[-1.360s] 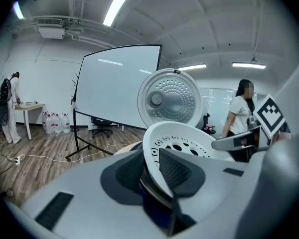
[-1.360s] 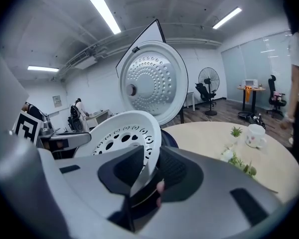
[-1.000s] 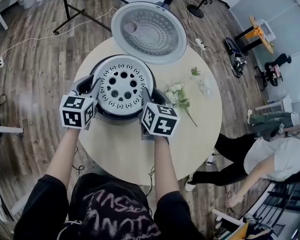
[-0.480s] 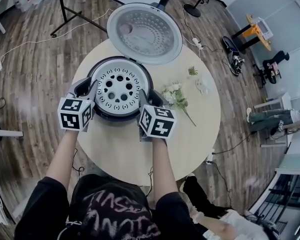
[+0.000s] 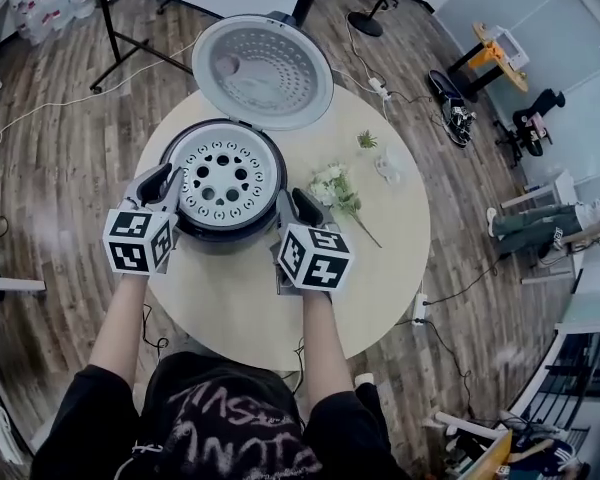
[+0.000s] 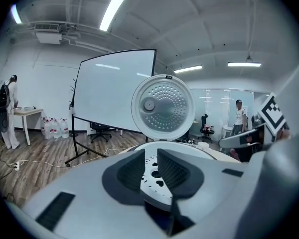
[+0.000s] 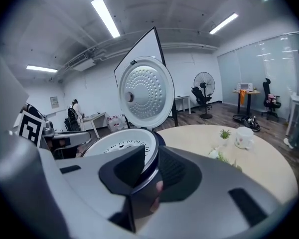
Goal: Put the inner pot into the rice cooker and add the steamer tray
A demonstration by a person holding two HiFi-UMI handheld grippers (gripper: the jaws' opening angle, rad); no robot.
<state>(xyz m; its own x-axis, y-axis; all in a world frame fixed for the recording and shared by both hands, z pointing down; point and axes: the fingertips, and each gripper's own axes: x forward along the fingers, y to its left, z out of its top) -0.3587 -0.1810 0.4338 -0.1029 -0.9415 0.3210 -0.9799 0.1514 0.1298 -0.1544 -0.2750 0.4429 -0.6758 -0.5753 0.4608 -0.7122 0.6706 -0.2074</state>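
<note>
1 round white steamer tray (image 5: 223, 175) w/ many holes, seated in cooker (image 5: 222, 235).

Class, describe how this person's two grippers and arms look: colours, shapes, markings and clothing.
The left gripper and the right gripper both have smooth pale grey bodies ending in two dark ribbed pads. Each carries a white cube printed with black square markers. No cables show. The person wears a black short-sleeved T-shirt with pinkish lettering.
</note>
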